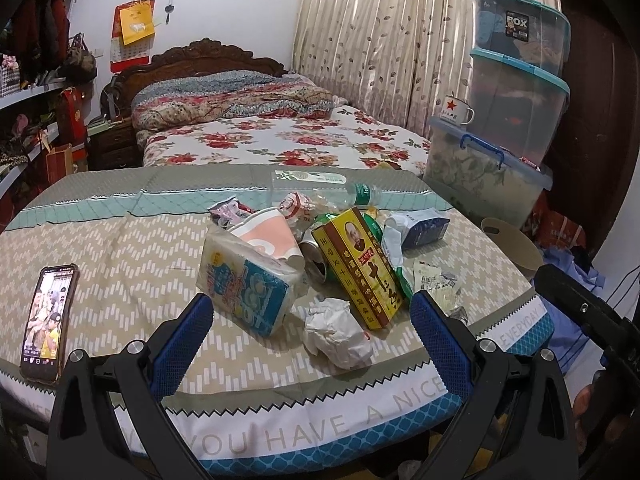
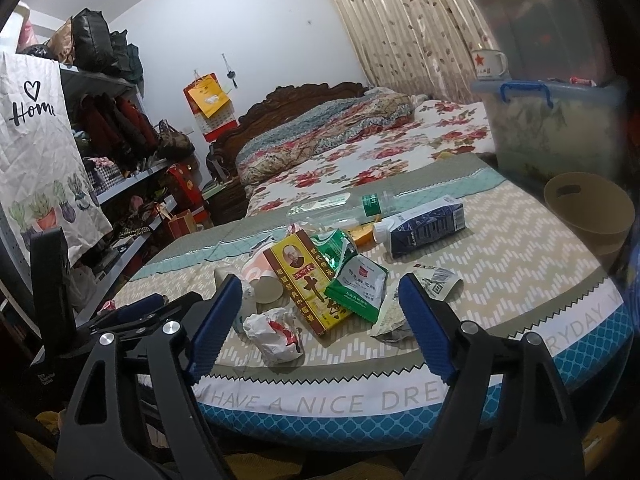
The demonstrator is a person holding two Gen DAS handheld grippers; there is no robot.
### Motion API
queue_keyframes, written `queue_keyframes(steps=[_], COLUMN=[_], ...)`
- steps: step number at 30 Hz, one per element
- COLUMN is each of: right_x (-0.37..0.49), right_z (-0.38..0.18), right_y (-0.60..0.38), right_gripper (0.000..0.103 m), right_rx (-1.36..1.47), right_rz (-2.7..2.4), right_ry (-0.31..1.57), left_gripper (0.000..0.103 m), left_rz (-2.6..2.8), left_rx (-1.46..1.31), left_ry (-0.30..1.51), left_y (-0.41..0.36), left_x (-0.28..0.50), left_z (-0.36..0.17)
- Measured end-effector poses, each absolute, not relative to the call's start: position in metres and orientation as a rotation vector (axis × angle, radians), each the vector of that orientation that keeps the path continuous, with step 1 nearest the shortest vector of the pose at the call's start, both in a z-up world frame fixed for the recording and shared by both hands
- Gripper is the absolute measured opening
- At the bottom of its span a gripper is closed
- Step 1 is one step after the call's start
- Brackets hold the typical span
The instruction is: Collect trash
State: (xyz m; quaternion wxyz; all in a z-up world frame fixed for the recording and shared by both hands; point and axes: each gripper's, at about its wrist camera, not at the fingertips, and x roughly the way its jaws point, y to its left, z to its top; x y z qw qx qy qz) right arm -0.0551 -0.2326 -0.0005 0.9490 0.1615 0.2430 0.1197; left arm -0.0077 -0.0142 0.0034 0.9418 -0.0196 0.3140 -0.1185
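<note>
A pile of trash lies on the cloth-covered table (image 1: pixel 100 248): a yellow box (image 1: pixel 356 268), a tissue pack (image 1: pixel 244 284), a crumpled white paper (image 1: pixel 336 332), a paper cup (image 1: pixel 272 236), a can (image 1: pixel 316 260), a clear bottle (image 1: pixel 320 188) and a blue carton (image 1: pixel 424 226). My left gripper (image 1: pixel 312 312) is open and empty, just in front of the crumpled paper. In the right wrist view my right gripper (image 2: pixel 320 296) is open and empty, near the yellow box (image 2: pixel 308 280), a green packet (image 2: pixel 356 284) and the crumpled paper (image 2: pixel 272 334). A beige bin (image 2: pixel 588 216) stands at the table's right.
A phone (image 1: pixel 48 324) lies on the table's left side. Stacked plastic storage boxes (image 1: pixel 516 80) with a mug (image 1: pixel 456 110) stand at the right. A bed (image 1: pixel 280 140) is behind the table; shelves (image 2: pixel 120 152) with bags are at the left.
</note>
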Motion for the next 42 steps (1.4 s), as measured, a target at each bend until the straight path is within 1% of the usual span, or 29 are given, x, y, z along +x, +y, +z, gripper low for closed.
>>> queue_keyframes(steps=[36, 42], right_x=[-0.053, -0.050], right_z=[-0.001, 0.001], right_y=[-0.235, -0.237], right_gripper=[0.080, 0.080], right_rx=[0.329, 0.324], right_rz=[0.244, 0.248], right_ry=[0.492, 0.498], left_gripper=[0.094, 0.094], left_rz=[-0.246, -0.204], left_rx=[-0.049, -0.083], left_ry=[0.664, 0.665], left_y=[-0.011, 0.008], left_x=[-0.005, 0.000], left_z=[-0.002, -0.002])
